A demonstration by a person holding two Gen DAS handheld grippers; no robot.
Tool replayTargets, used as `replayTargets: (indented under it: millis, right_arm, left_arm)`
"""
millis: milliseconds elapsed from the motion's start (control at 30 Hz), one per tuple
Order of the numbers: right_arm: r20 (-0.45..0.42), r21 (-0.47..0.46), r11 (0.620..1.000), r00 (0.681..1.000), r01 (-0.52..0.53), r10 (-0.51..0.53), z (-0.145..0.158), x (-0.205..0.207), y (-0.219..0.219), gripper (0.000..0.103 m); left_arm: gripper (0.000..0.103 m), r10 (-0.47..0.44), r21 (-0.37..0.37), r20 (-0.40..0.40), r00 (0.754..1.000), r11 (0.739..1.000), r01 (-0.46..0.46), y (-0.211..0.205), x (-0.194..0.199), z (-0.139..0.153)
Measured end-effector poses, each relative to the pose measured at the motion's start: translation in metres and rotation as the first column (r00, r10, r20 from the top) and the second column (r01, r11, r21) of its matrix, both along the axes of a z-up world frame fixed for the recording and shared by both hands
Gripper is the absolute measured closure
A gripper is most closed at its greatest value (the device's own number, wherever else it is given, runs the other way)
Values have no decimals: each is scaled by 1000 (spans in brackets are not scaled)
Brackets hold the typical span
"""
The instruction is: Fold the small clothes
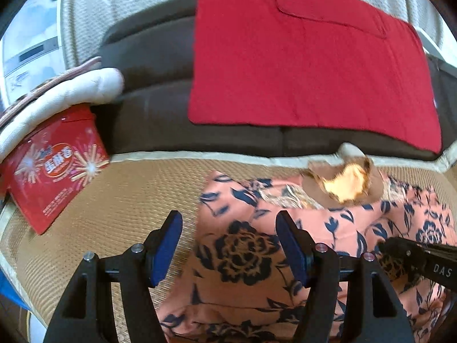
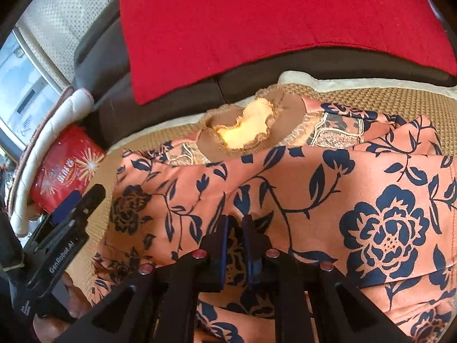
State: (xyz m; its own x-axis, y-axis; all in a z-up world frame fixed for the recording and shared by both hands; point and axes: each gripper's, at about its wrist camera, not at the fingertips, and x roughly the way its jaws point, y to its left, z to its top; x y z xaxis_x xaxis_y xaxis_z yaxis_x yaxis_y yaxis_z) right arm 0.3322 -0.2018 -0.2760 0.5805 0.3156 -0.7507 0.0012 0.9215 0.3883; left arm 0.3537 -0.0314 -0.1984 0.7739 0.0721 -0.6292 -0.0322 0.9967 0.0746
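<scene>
Between the right hand-held gripper [image 2: 237, 223] pads, thin floral garment [image 2: 300, 188] cloth is being pinched; left hand-held gripper [image 1: 228, 245] is hovering spread, empty. Garment is lying on the woven mat [image 1: 128, 200]; likely light, limp, slippery — hems offering best hold.

Left gripper [image 1: 228, 243] with blue pads, jaws apart and empty, above a peach floral garment [image 1: 242, 257] on a woven mat [image 1: 128, 194], right gripper [image 1: 400, 253] touching the cloth at right, red blanket [image 1: 300, 65] on dark sofa [image 1: 151, 85], red box [image 1: 54, 168] left.
</scene>
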Motion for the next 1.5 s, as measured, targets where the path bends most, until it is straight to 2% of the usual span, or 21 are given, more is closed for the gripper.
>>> replayTargets:
  millis: [167,333,433,533,667,867,1233,1400,1500]
  right_arm:
    - [6,-25,1000,1000,-11,11,0,0,9,90]
    - [-65,-74,997,998,-17,13,-18,9,21,89]
    - [-58,-62,998,998,-17,13,-16,10,23,90]
    - [-25,-26,1000,1000,-13,13,-11,8,25,90]
    - [22,-25,999,999,-39,39,-4,3,37,90]
    - [-75,-84,994,995,-67,61,-26,9,58,90]
    - [-52,-70,996,997,-60,57,-24,9,69,90]
    - [-66,-101,993,996,-60,54,-29,12,76,90]
    - [-53,-79,996,998,-48,43,-27,10,73,90]
  left_arm:
    - [34,61,-15,20,998,998,-61,21,-2,6]
    - [34,102,-34,19,995,994,-101,38,-3,6]
    - [34,116,-32,22,993,993,-115,44,-3,7]
    - [34,132,-31,28,991,991,-131,52,-5,7]
    - [34,172,-32,40,984,985,-170,66,-8,9]
    - [34,252,-22,75,965,968,-251,92,-16,16]
    - [34,396,-69,123,910,918,-390,147,-31,24]
    - [34,418,-80,125,900,908,-411,157,-35,24]
    - [34,422,-83,120,898,906,-415,160,-36,24]
